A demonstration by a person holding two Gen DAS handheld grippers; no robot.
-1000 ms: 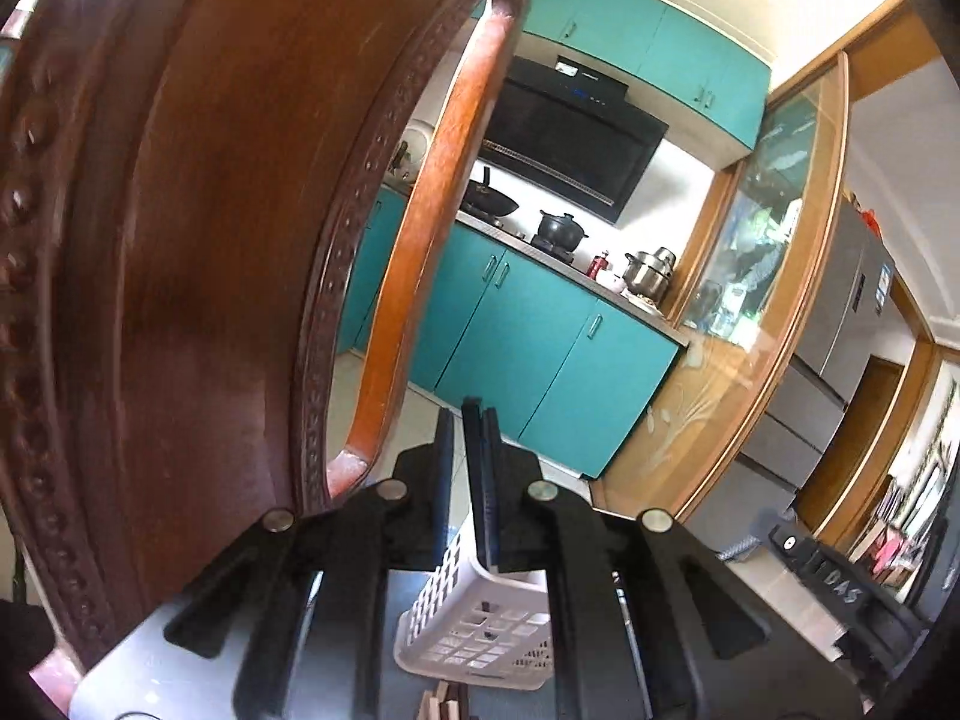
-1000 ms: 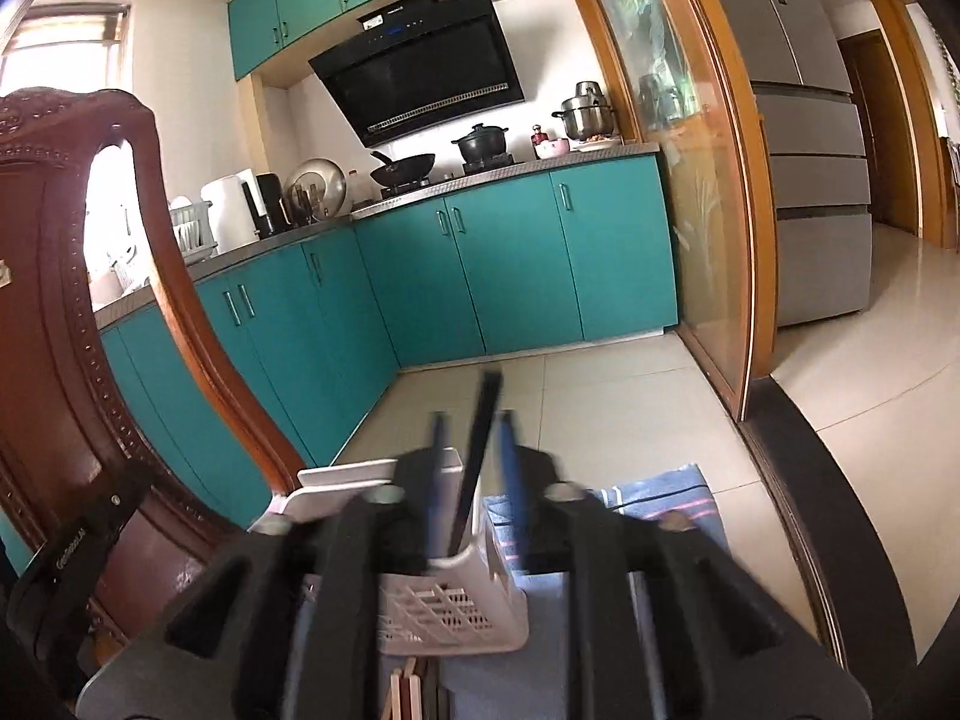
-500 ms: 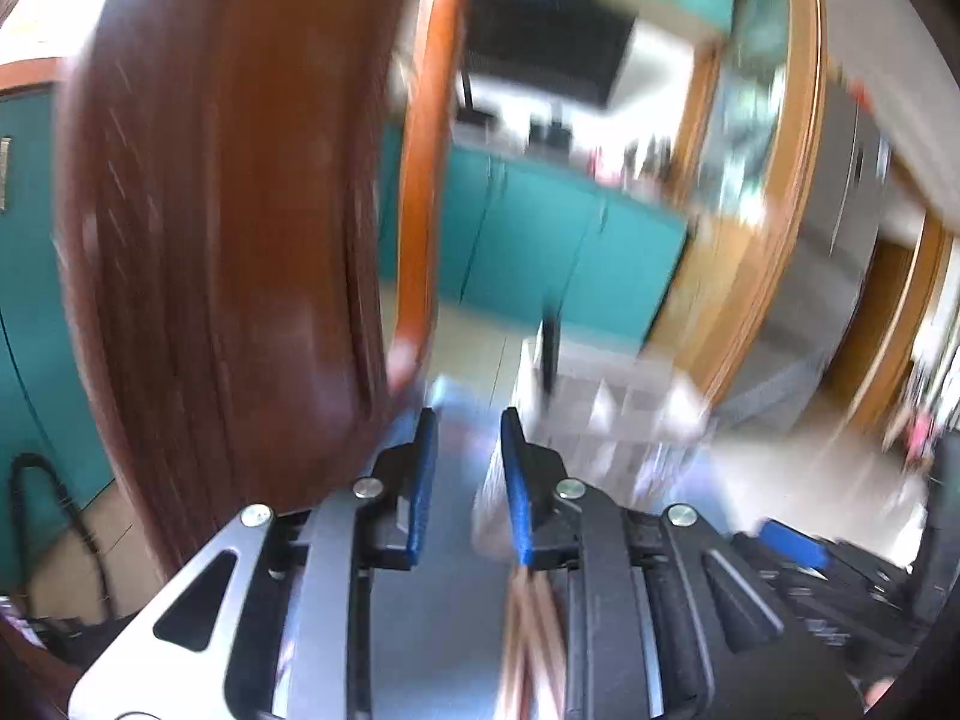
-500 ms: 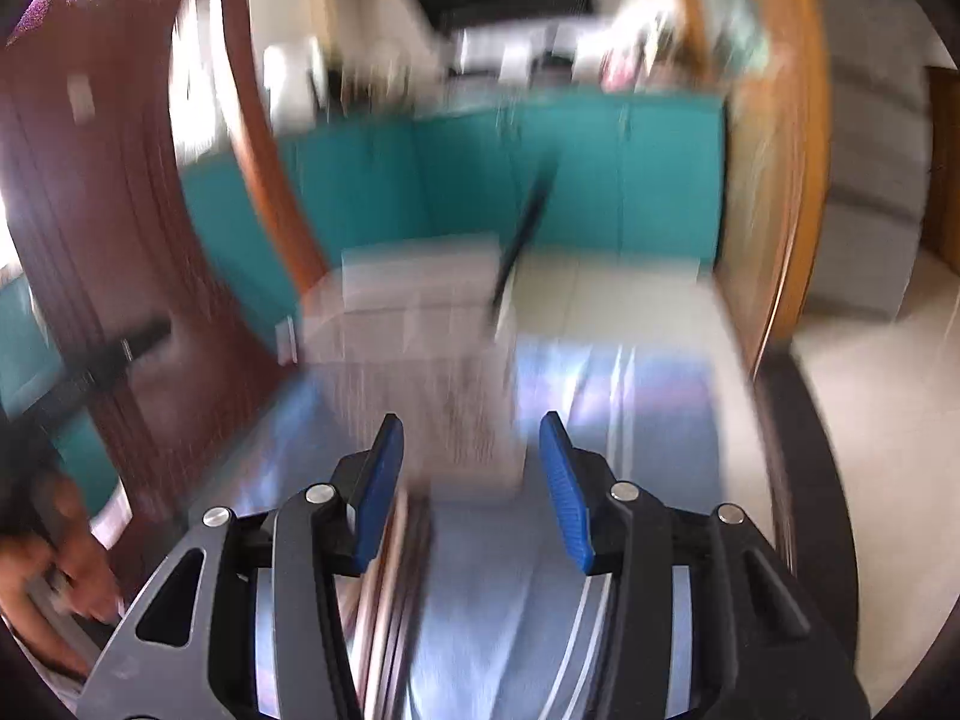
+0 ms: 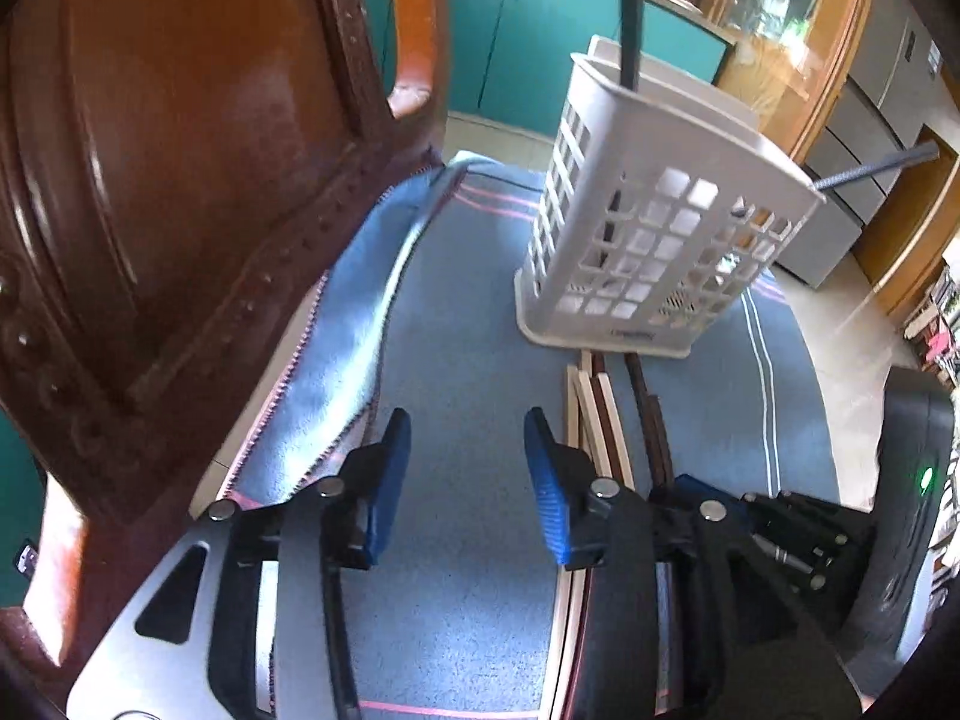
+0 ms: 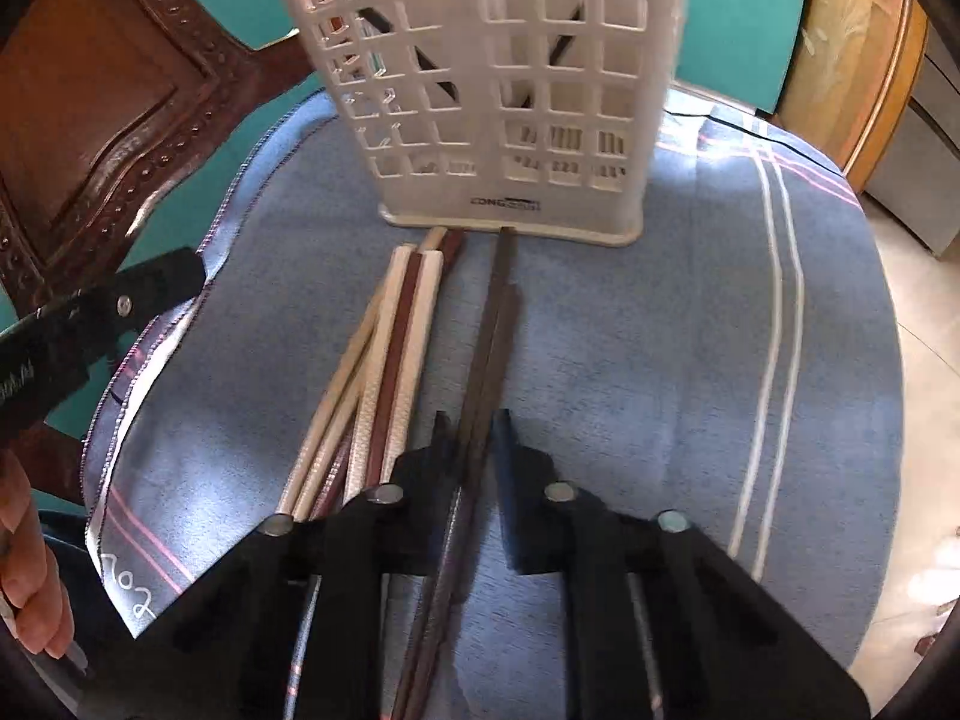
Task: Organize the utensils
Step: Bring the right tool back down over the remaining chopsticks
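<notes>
Both grippers have been lowered and pitched down since the earlier frames, so that the kitchen cabinets once filling each view are replaced by the blue striped cloth (image 5: 468, 540) and the chopsticks lying on it.

The left gripper (image 5: 467, 468) is held steeply downward over bare cloth, beside the carved brown wooden chair back (image 5: 180, 150). Its jaws have just been opening and are set at a moderate gap (blue pads apart, nothing between them). Part of a hand (image 6: 27, 564) is visible at the lower left edge of the right wrist view, on that gripper's handle.

The right gripper (image 6: 474, 426) is likewise pointed steeply downward. Its jaws have just been closing and are drawn narrow around a pair of dark brown chopsticks (image 6: 489, 324), which run between the pads toward the base of the white plastic lattice utensil basket (image 6: 510, 120). Whether the pads press on the pair cannot be told for certain, though they appear to touch it.

A bundle of cream and reddish-brown chopsticks (image 6: 390, 348) lies just left of the dark pair, its tips close to the basket base. The basket stands upright on the cloth, and dark utensils (image 5: 630, 12) project from its top.
</notes>
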